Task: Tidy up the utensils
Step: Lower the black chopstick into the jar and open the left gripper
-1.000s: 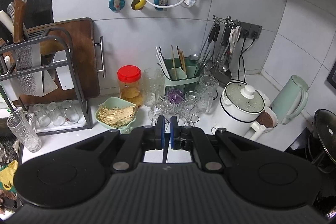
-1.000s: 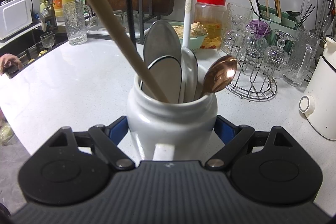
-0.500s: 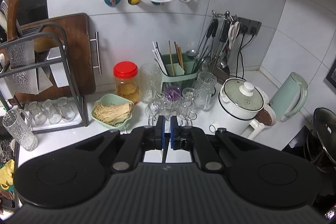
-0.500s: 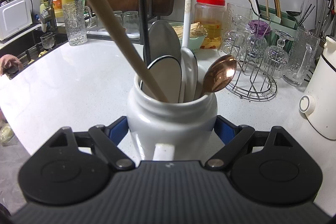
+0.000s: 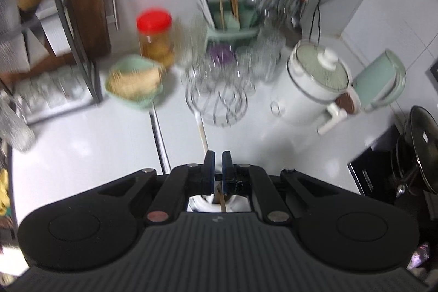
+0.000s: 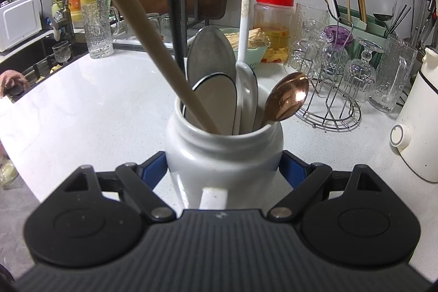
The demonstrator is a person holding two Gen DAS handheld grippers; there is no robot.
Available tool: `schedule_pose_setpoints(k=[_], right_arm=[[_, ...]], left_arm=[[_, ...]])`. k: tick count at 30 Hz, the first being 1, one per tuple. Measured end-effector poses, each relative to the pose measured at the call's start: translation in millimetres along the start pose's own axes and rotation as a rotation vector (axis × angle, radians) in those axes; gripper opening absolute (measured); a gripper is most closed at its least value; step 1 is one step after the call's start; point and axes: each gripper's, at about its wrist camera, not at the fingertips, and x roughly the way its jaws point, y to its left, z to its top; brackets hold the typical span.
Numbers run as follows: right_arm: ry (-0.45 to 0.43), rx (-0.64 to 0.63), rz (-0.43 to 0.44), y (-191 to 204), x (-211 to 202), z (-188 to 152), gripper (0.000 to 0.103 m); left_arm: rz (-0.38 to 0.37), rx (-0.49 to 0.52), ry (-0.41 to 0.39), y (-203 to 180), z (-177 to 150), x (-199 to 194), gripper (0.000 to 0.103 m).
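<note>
The white ceramic jar (image 6: 223,155) sits low in the centre of the right wrist view, glossy, round-shouldered, with a narrower neck and open mouth, standing upright on the pale speckled counter (image 6: 82,106). The right gripper (image 6: 223,168) clamps it, one blue pad against each flank.

From the jar's mouth the utensils fan upward. The wooden handle (image 6: 131,18) is the longest: a plain tan rod running from the mouth up to the upper left edge of the frame, strongly tilted. A black handle (image 6: 173,4) rises almost straight up behind it. A grey metal spatula blade (image 6: 210,54), oval and dull, stands upright at centre, with a white black-rimmed blade (image 6: 216,103) in front of it. The white ladle (image 6: 245,18) points nearly straight up, its slim handle speckled beige near the top. The copper spoon (image 6: 288,96) is smallest, its shiny bowl leaning to the upper right.

The left wrist view is blurred. The left gripper (image 5: 218,163) is at lower centre, jaws drawn nearly together with only a narrow slit; whether anything is pinched I cannot tell. Handles run from beneath it toward the upper frame.
</note>
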Motion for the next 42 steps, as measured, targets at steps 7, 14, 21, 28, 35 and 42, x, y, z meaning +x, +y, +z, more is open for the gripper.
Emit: schedule_pose_setpoints(k=[7, 14, 21, 28, 35, 42], right_arm=[[0.009, 0.001, -0.002, 0.0, 0.2, 0.7, 0.090], [0.016, 0.005, -0.008, 0.9, -0.1, 1.3, 0.090], [0.024, 0.011, -0.007, 0.4, -0.2, 2.2, 0.090], [0.026, 0.019, 0.010, -3.8, 0.0, 2.3, 0.089], [0.035, 0.033, 0.000, -14.1, -4.2, 0.2, 0.089], [0.055, 0.038, -0.003, -21.7, -8.8, -1.4, 0.089]], left_arm=[[-0.033, -0.030, 0.136, 6.0, 6.2, 29.3, 0.006], [-0.065, -0.032, 0.165, 6.3, 4.2, 42.3, 0.006], [-0.054, -0.017, 0.082, 7.6, 0.6, 27.7, 0.054], [-0.039, -0.069, -0.109, 27.7, -18.9, -10.2, 0.061], [0.054, -0.205, -0.255, 65.0, -64.0, -14.9, 0.067], [0.173, -0.275, -0.259, 94.8, -111.2, 32.8, 0.067]])
